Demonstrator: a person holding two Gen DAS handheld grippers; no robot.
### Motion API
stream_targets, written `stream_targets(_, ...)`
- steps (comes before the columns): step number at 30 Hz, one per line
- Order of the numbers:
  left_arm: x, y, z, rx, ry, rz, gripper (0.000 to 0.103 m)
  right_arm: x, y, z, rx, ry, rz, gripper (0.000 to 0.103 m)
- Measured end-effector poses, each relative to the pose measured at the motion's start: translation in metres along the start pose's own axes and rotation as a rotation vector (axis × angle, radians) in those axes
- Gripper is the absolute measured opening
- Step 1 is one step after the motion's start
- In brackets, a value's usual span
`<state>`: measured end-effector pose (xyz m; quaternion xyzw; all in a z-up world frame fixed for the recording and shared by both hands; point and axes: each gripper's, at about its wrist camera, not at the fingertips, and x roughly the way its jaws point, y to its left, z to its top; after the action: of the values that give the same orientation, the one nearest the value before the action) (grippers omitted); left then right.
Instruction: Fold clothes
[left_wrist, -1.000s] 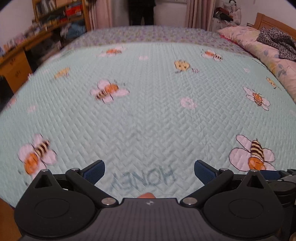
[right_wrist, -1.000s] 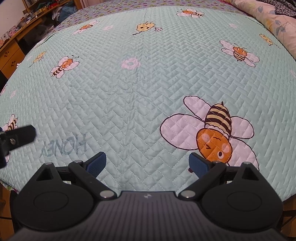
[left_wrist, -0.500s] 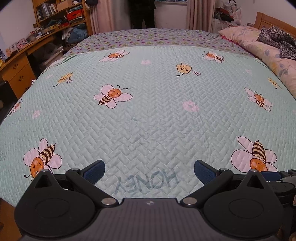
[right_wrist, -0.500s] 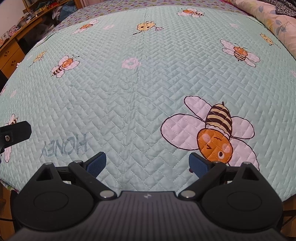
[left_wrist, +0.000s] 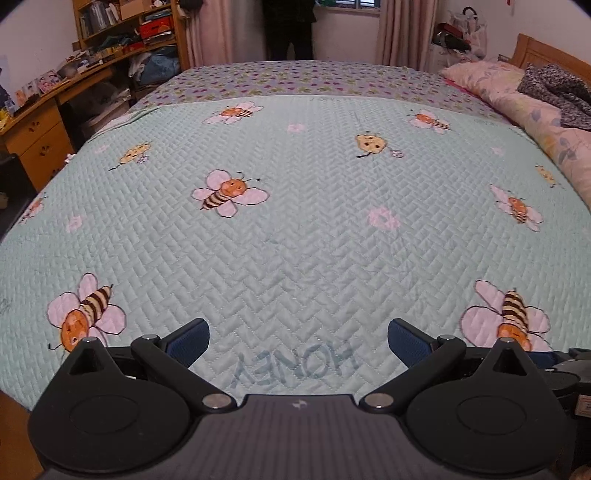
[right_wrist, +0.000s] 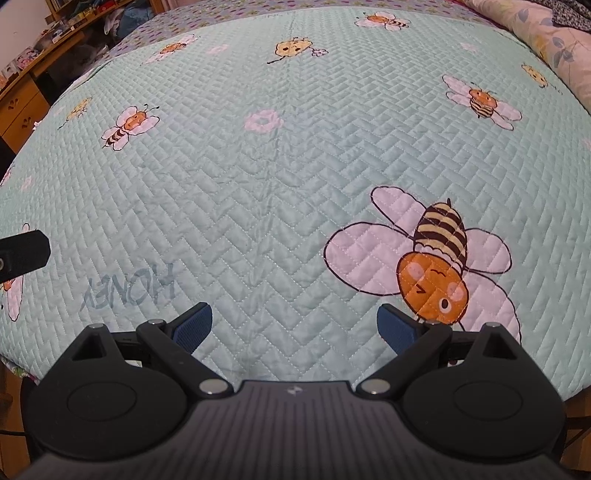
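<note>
At lower left of the left wrist view, the left claw (left_wrist: 297, 341) hangs over the near edge of the quilted bee bedspread (left_wrist: 295, 240), fingers spread wide and holding nothing. At lower centre of the right wrist view, the right claw (right_wrist: 294, 325) is likewise spread apart and empty, beside the large bee print (right_wrist: 432, 266).

No garment lies on the bedspread in either view, so the step in hand is judged to be locating the clothes. Both claws should remain apart until fabric is in reach.

At upper left, the shelves (left_wrist: 125, 33) are cluttered and unreadable. At upper right, a dark patterned cloth (left_wrist: 554, 92) rests on the pillows (left_wrist: 491, 79), cropped; whether it is the garment cannot be told.
</note>
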<state>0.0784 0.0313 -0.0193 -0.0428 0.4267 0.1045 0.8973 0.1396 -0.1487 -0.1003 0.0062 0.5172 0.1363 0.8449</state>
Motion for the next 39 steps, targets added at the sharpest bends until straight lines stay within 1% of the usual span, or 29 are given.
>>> stream_targets(7, -0.012, -0.006, 0.000, -0.001, -0.035, -0.036, 0.103, -0.005, -0.002, 0.000, 0.024, -0.013, 0.007, 0.096)
stream_targets(15, -0.002, -0.002, -0.003, -0.021, -0.013, -0.080, 0.102, -0.007, -0.003, 0.000, 0.024, -0.023, 0.001, 0.096)
stream_targets(19, -0.001, 0.000, -0.004, -0.023, -0.020, -0.063, 0.102, -0.007, -0.004, 0.001, 0.027, -0.024, 0.001, 0.096)
stream_targets(25, 0.000, 0.000, -0.006, -0.020, -0.024, -0.061, 0.102, -0.005, -0.003, 0.000, 0.023, -0.018, 0.002, 0.096)
stream_targets(30, -0.006, -0.006, -0.007, 0.011, -0.052, -0.040, 0.103, -0.005, -0.003, 0.000, 0.027, -0.017, 0.001, 0.096)
stream_targets(33, -0.009, -0.008, -0.007, 0.020, -0.062, -0.042, 0.103, -0.004, -0.004, 0.000, 0.030, -0.017, 0.001, 0.096)
stream_targets(36, -0.009, -0.006, -0.006, 0.014, -0.054, -0.062, 0.103, -0.004, -0.004, 0.000, 0.031, -0.016, 0.002, 0.096)
stream_targets(39, -0.009, -0.007, -0.006, 0.012, -0.051, -0.040, 0.102, -0.004, -0.004, 0.000, 0.030, -0.015, 0.003, 0.096)
